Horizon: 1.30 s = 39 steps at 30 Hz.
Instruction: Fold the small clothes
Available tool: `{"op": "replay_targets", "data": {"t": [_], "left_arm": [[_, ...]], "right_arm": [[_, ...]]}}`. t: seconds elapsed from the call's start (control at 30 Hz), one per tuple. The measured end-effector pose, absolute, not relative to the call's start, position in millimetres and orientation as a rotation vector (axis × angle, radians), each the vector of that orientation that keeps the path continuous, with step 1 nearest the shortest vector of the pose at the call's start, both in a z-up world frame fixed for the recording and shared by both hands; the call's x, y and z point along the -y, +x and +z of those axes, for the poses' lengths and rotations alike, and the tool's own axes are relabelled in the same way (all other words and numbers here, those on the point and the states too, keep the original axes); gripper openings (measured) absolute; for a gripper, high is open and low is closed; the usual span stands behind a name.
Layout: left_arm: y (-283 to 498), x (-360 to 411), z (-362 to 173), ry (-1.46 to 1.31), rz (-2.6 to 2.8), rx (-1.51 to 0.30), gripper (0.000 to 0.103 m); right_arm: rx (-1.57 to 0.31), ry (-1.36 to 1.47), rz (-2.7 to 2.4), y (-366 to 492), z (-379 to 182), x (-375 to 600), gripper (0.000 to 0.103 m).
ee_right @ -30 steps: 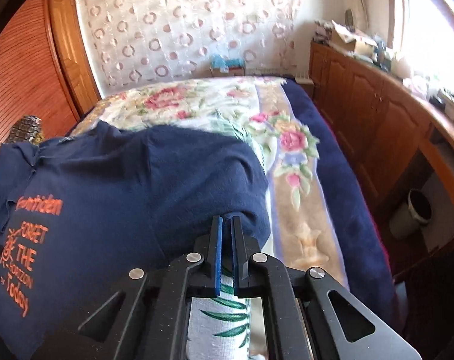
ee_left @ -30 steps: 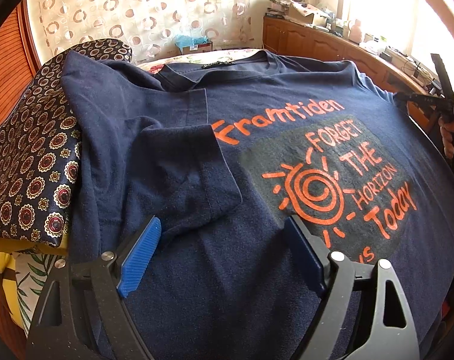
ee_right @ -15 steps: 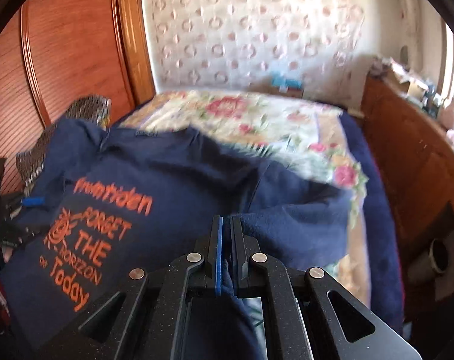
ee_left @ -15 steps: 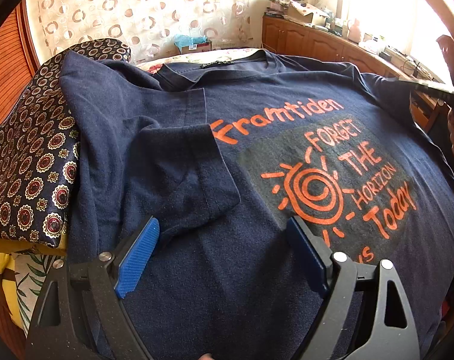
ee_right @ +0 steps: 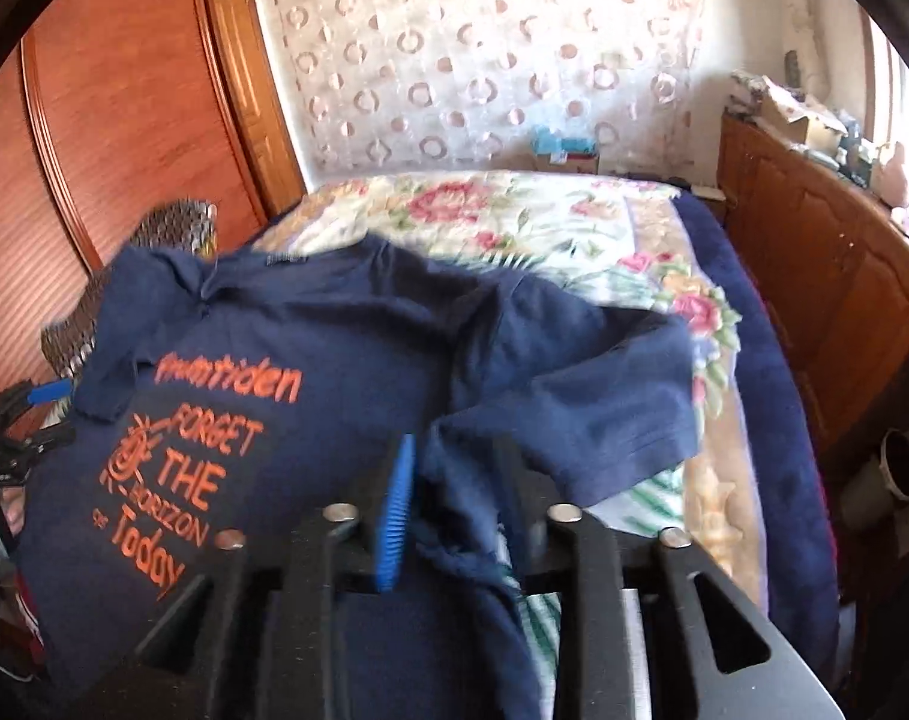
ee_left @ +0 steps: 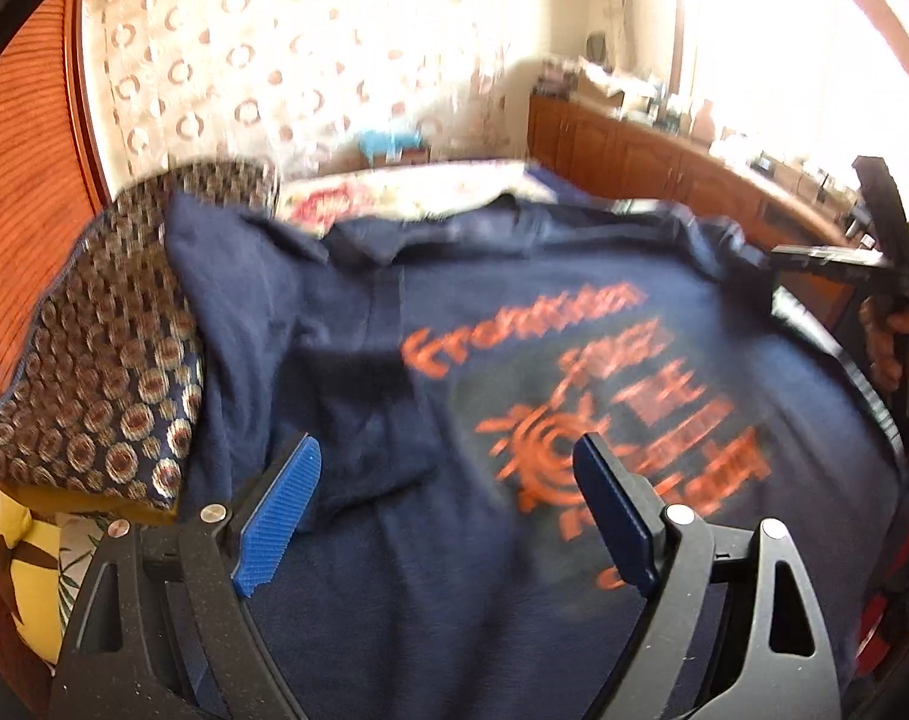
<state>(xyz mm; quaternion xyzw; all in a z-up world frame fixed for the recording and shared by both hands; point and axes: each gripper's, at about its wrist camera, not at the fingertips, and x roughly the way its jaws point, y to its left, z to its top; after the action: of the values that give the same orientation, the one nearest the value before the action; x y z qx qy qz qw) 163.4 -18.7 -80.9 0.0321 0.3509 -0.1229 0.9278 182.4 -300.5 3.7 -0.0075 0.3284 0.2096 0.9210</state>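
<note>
- Left wrist view: the left gripper [ee_left: 448, 510] hangs with its jaws spread wide above the navy T-shirt [ee_left: 514, 396], gripping nothing.
- The T-shirt lies print-up on the bed [ee_right: 574, 222], its left sleeve [ee_left: 358, 420] folded in over the chest; its left shoulder rests against a patterned pillow [ee_left: 106, 360] at the bed's left edge.
- Right wrist view: the right gripper [ee_right: 454, 504] has just been opening its jaws; a fold of the right sleeve [ee_right: 610, 420] sits loose between the parted fingers.
- The right sleeve is drawn in over the shirt's right side, near the bed's right edge.
</note>
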Motion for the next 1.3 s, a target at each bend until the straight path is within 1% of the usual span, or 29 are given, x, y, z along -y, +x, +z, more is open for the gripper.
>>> {"op": "replay_targets", "data": {"t": [0.03, 0.07, 0.1, 0.17, 0.3, 0.47, 0.67, 0.7, 0.73, 0.77, 0.83, 0.87, 0.97, 1.13, 1.3], "left_arm": [[158.9, 21.4, -73.7, 0.057, -0.255, -0.699, 0.087], [155.9, 23.2, -68.4, 0.050, -0.257, -0.687, 0.087], [152.5, 26.1, -62.4, 0.042, -0.262, -0.674, 0.087], [145.6, 33.2, -52.3, 0.036, -0.281, -0.654, 0.087], [136.7, 48.3, -38.1, 0.055, -0.277, -0.606, 0.087], [128.8, 59.0, -34.1, 0.085, -0.295, -0.588, 0.087], [121.7, 58.7, -33.5, 0.052, -0.327, -0.593, 0.087], [120.1, 58.9, -32.8, 0.053, -0.327, -0.591, 0.087], [118.5, 59.2, -32.2, 0.054, -0.328, -0.588, 0.087], [117.5, 60.4, -31.9, 0.054, -0.330, -0.587, 0.087], [116.2, 60.3, -32.8, 0.057, -0.327, -0.587, 0.087], [115.7, 60.2, -33.6, 0.059, -0.324, -0.589, 0.087], [114.9, 58.4, -37.4, 0.062, -0.318, -0.597, 0.087], [116.0, 51.3, -44.3, 0.047, -0.303, -0.611, 0.087], [117.3, 42.0, -48.4, 0.014, -0.303, -0.627, 0.087]], "right_arm": [[-0.663, -0.014, 0.411, 181.7, 7.6, 306.7, 0.038], [-0.656, -0.016, 0.389, 181.4, 10.2, 311.9, 0.045], [-0.650, -0.017, 0.370, 181.9, 12.8, 314.0, 0.048], [-0.654, -0.016, 0.324, 187.1, 11.2, 320.3, 0.048], [-0.712, -0.002, 0.237, 208.4, -9.7, 329.0, 0.049], [-0.807, 0.011, 0.152, 235.3, -39.2, 336.6, 0.049], [-0.832, 0.055, 0.151, 243.4, -44.5, 337.4, 0.049], [-0.830, 0.054, 0.156, 244.1, -43.6, 336.3, 0.045], [-0.828, 0.058, 0.174, 248.0, -42.4, 338.4, 0.039], [-0.826, 0.063, 0.204, 248.1, -42.7, 337.6, 0.028], [-0.815, 0.016, 0.183, 251.6, -32.7, 342.4, 0.014], [-0.804, -0.022, 0.166, 251.2, -31.4, 339.5, 0.005], [-0.767, -0.055, 0.175, 249.0, -25.2, 336.1, 0.003], [-0.692, -0.068, 0.220, 243.6, -13.7, 320.6, 0.003], [-0.601, -0.121, 0.338, 226.4, 15.0, 274.3, 0.003]]}}
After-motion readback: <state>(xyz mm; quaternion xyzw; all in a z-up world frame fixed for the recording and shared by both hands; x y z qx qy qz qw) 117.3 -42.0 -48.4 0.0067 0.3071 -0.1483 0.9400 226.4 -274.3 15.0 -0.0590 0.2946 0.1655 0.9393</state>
